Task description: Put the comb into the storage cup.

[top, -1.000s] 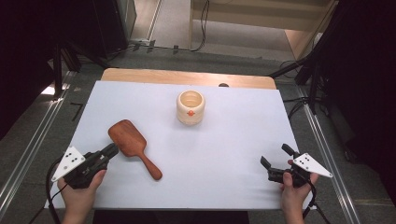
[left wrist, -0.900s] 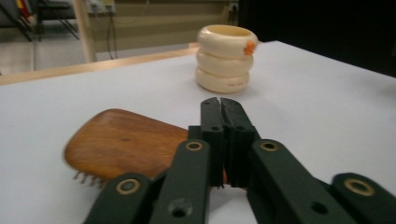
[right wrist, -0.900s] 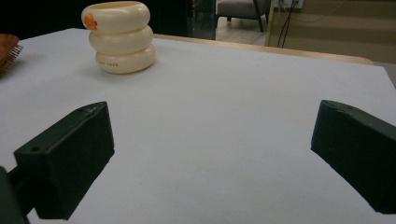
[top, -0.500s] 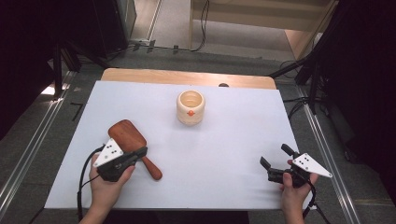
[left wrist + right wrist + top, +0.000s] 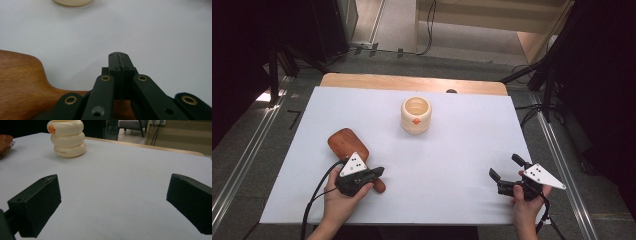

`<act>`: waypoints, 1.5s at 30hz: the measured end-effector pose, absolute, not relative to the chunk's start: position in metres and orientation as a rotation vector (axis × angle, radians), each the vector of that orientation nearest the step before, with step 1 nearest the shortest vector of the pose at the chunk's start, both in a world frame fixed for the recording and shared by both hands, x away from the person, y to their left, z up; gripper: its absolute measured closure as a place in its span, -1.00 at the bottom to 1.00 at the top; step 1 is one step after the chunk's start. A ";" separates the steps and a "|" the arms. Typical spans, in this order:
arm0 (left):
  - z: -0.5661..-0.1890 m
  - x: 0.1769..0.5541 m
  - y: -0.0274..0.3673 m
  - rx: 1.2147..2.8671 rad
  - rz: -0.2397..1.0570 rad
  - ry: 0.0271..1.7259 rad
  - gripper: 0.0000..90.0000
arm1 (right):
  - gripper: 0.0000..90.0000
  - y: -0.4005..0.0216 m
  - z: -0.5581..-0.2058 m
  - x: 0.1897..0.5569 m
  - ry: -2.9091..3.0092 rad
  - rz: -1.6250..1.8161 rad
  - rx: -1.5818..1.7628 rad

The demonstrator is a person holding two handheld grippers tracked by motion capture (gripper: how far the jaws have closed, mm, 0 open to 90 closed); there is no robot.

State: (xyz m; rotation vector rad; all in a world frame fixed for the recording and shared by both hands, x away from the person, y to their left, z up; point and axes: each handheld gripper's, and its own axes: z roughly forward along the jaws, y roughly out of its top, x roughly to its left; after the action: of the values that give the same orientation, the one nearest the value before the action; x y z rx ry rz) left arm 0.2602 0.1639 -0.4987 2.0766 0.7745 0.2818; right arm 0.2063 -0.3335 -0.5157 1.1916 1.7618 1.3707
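A brown wooden hairbrush [image 5: 346, 142] lies bristles-down at the left of the white sheet, its handle pointing toward the near right. My left gripper [image 5: 379, 171] hangs over that handle with its jaws pressed together. In the left gripper view the shut jaws [image 5: 118, 56] sit above the brush's neck [image 5: 22, 85] with nothing between them. A cream ringed cup [image 5: 416, 115] with an orange dot stands upright at the far middle. My right gripper [image 5: 504, 165] rests at the near right, open and empty; the right gripper view shows the cup [image 5: 67, 138] far ahead to the left.
The white sheet [image 5: 462, 150] covers a wooden table whose bare far edge [image 5: 412, 82] shows behind it. Cables and dark stands line the floor on both sides. The brush's bristled edge [image 5: 5, 143] peeks in at the left of the right gripper view.
My left gripper has moved right from the sheet's left edge to a spot over the brush handle. The right gripper, brush and cup have stayed put.
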 end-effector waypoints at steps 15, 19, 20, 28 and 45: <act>-0.504 0.260 0.157 2.169 0.252 0.761 1.00 | -1.00 -0.334 -0.516 0.207 1.760 1.370 1.189; -0.503 0.260 0.158 2.180 0.244 0.757 1.00 | -1.00 -0.334 -0.516 0.207 1.760 1.371 1.191; -0.503 0.259 0.158 2.182 0.244 0.755 1.00 | -1.00 -0.334 -0.516 0.207 1.760 1.371 1.190; -0.502 0.258 0.167 2.206 0.247 0.760 1.00 | -1.00 -0.335 -0.516 0.207 1.757 1.375 1.192; -0.497 0.259 0.207 2.229 0.253 0.823 1.00 | -1.00 -0.335 -0.516 0.207 1.753 1.374 1.199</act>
State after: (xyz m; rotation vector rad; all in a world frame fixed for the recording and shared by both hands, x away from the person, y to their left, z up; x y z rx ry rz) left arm 0.2589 0.2072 -0.4971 2.2294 0.8233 0.2533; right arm 0.2071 -0.3350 -0.5160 1.1989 1.7528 1.3737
